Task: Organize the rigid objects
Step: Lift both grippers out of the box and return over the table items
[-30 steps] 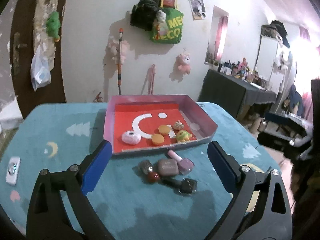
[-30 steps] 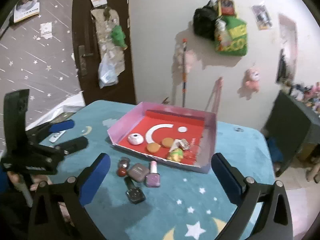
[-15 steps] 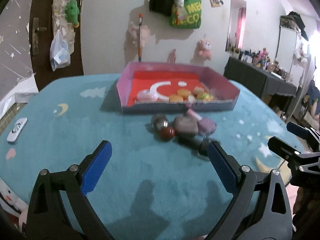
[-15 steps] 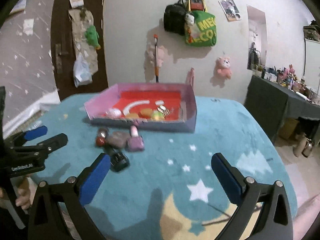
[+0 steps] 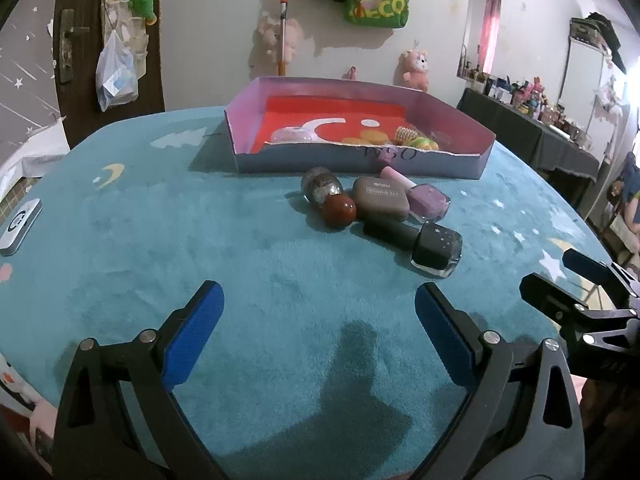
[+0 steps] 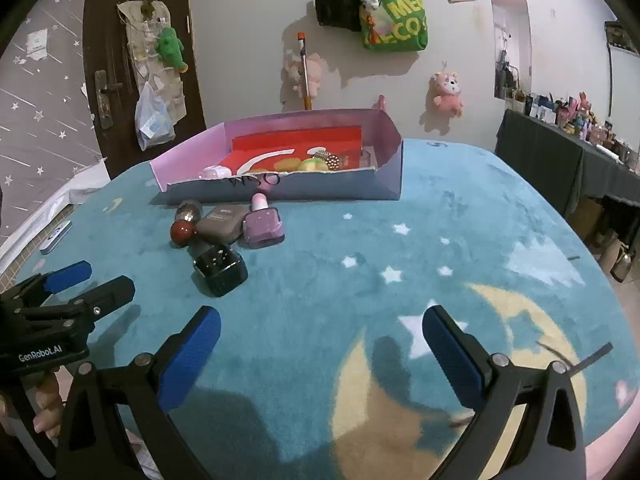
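Teal rug (image 5: 248, 264): both grippers, left (image 5: 316, 336) & right (image 6: 320, 344), spread, empty; yellow moon (image 6: 500, 320) only in right view.

Bare teal rug (image 5: 248, 280) up front gives easy passage; the bottle cluster (image 5: 376, 208) crowds tight against the box's (image 5: 360, 162) near wall.

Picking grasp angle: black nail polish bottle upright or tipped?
Tipped. The black nail polish bottle lies on its side on the blue rug, cap pointing toward the brown compact.
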The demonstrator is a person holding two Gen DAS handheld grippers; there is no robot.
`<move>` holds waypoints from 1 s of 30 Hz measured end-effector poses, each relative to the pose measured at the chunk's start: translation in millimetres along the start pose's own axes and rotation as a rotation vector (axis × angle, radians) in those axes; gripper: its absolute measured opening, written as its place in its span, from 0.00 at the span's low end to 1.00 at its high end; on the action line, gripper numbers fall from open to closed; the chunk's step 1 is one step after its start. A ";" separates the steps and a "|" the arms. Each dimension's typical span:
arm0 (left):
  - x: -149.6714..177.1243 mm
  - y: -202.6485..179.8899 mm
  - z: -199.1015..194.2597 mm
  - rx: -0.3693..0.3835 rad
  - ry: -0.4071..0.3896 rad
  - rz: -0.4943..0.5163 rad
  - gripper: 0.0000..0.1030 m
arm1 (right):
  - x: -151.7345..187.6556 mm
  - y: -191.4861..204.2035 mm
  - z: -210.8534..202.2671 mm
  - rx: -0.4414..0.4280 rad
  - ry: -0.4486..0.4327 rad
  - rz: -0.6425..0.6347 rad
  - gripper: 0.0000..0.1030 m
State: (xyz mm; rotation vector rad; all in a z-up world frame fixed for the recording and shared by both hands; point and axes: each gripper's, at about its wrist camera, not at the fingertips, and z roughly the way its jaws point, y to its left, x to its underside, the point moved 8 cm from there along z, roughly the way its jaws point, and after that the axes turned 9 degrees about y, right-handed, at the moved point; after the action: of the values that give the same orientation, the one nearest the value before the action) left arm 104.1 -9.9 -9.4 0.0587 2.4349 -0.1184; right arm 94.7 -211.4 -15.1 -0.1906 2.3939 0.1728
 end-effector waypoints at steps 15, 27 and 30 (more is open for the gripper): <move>-9.2 2.1 4.0 0.009 0.012 -0.007 0.95 | -2.7 -1.8 5.3 0.007 0.007 -0.003 1.00; -46.8 9.3 23.4 0.016 0.076 -0.026 0.95 | -35.2 -0.8 24.1 -0.038 0.054 -0.019 1.00; -56.8 11.5 32.3 0.001 0.103 -0.025 0.95 | -45.2 0.2 35.8 -0.052 0.093 -0.031 1.00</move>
State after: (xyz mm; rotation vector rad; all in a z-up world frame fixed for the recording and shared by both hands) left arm 169.1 -2.3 2.0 0.0351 2.5391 -0.1307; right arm 151.2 -200.9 -10.8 -0.2649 2.4791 0.2162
